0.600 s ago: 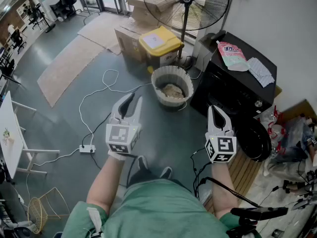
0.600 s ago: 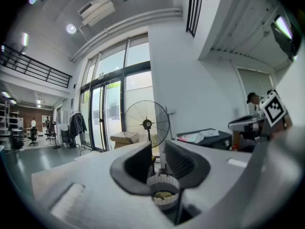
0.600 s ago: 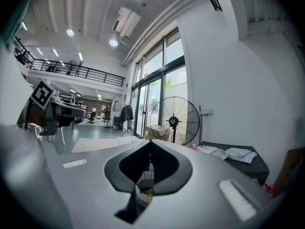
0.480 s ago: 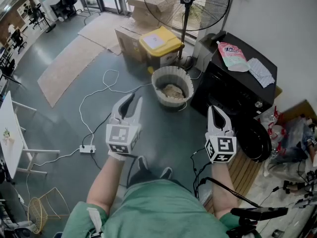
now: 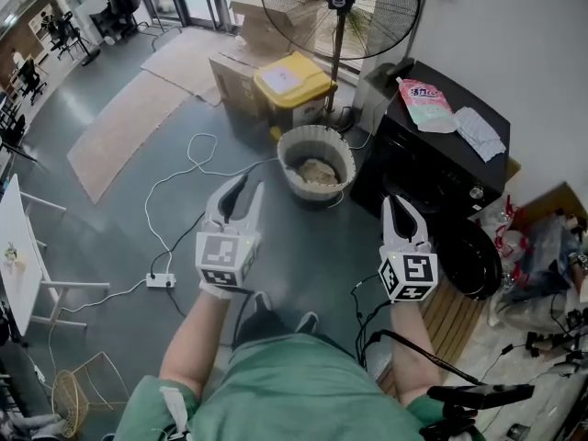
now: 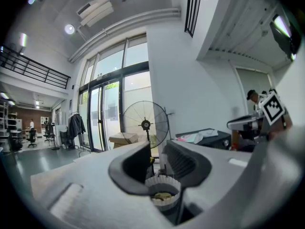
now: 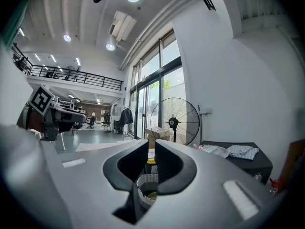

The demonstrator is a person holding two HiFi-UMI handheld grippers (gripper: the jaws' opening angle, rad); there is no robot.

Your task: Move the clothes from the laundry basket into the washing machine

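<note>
Though both empty, left gripper point(image 5: 244, 185) narrowly apart, right gripper point(image 5: 397, 200) closed; one laundry basket point(image 5: 290, 147), one clothes heap point(image 5: 317, 171) inside.

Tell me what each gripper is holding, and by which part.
Nothing is held. The left gripper is open and empty, the right gripper shut on nothing; the clothes lie in the laundry basket.

Two grippers show: one left gripper point(image 5: 243, 189) and one right gripper point(image 5: 397, 202). One laundry basket point(image 5: 299, 184) stands at twelve o'clock and one washing machine point(image 5: 432, 168) at two o'clock, bearing one pouch point(image 5: 424, 104) and one folded cloth point(image 5: 480, 131). Farther off are one fan point(image 5: 340, 7), one yellow bin point(image 5: 292, 83) and two cardboard boxes point(image 5: 234, 67). Two mats point(image 5: 129, 127) lie at ten o'clock, one power strip point(image 5: 161, 280) at nine.
</note>
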